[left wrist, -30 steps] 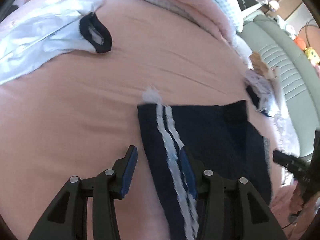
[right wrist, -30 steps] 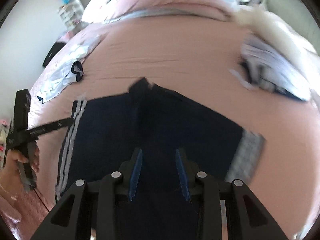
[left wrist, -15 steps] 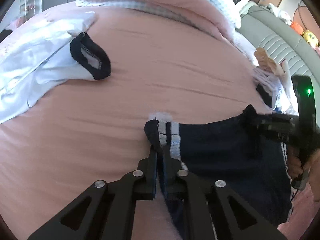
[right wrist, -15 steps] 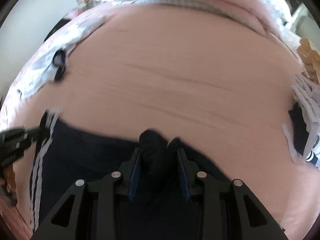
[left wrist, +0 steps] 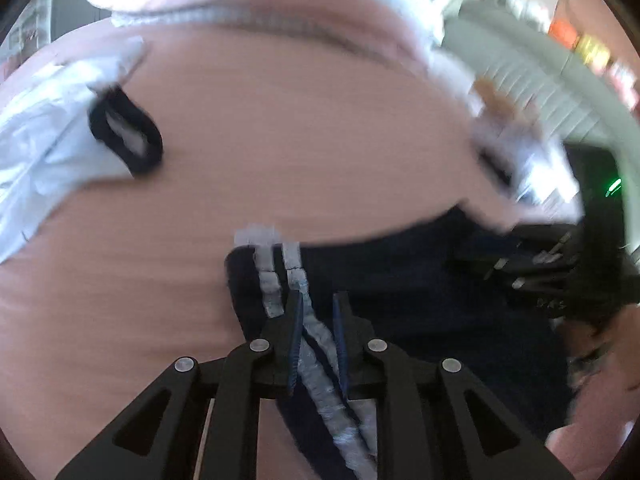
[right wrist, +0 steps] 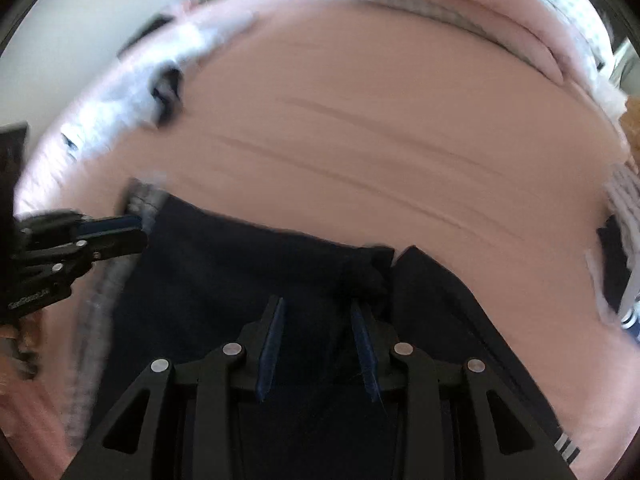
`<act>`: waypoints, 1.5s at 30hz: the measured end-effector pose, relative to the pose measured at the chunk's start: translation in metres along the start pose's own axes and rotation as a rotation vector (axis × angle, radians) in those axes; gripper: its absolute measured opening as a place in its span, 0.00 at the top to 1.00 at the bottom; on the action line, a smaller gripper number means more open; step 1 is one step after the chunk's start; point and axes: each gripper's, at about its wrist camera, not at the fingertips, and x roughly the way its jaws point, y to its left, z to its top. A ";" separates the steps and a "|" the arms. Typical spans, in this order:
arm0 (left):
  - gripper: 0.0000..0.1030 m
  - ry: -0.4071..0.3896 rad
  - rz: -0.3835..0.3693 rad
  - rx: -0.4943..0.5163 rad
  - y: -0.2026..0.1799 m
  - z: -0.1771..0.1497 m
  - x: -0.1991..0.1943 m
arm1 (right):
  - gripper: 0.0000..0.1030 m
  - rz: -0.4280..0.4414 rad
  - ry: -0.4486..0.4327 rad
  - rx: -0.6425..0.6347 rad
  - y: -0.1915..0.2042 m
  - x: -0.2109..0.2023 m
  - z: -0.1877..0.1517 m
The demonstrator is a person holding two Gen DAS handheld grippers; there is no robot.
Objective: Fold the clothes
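Navy shorts (right wrist: 256, 280) lie flat on the pink bed (right wrist: 360, 120), right under both tongs. Left tongs (left wrist: 318, 300) slightly parted around the white-striped edge, right tongs (right wrist: 316, 308) released over bunched fabric. Imo pinch both corners evenly w/ equal tension, or the fold goes crooked.

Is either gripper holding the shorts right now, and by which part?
Neither: left gripper open over the navy shorts' white side stripes, right gripper open at the crotch.

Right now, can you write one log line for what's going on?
step: folding navy shorts | left hand-held gripper: open over white stripes | right hand-held gripper: open over shorts | surface: pink bed
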 end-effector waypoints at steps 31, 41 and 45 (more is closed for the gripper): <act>0.86 0.042 0.074 0.079 -0.096 -0.124 -0.095 | 0.67 -0.031 -0.083 0.449 -0.010 -0.131 -0.212; 0.85 0.101 0.016 0.034 -0.111 -0.115 -0.068 | 0.60 0.104 -0.050 0.751 -0.040 -0.123 -0.265; 0.84 0.108 0.008 0.015 -0.108 -0.119 -0.067 | 0.61 0.147 -0.045 0.733 -0.037 -0.116 -0.259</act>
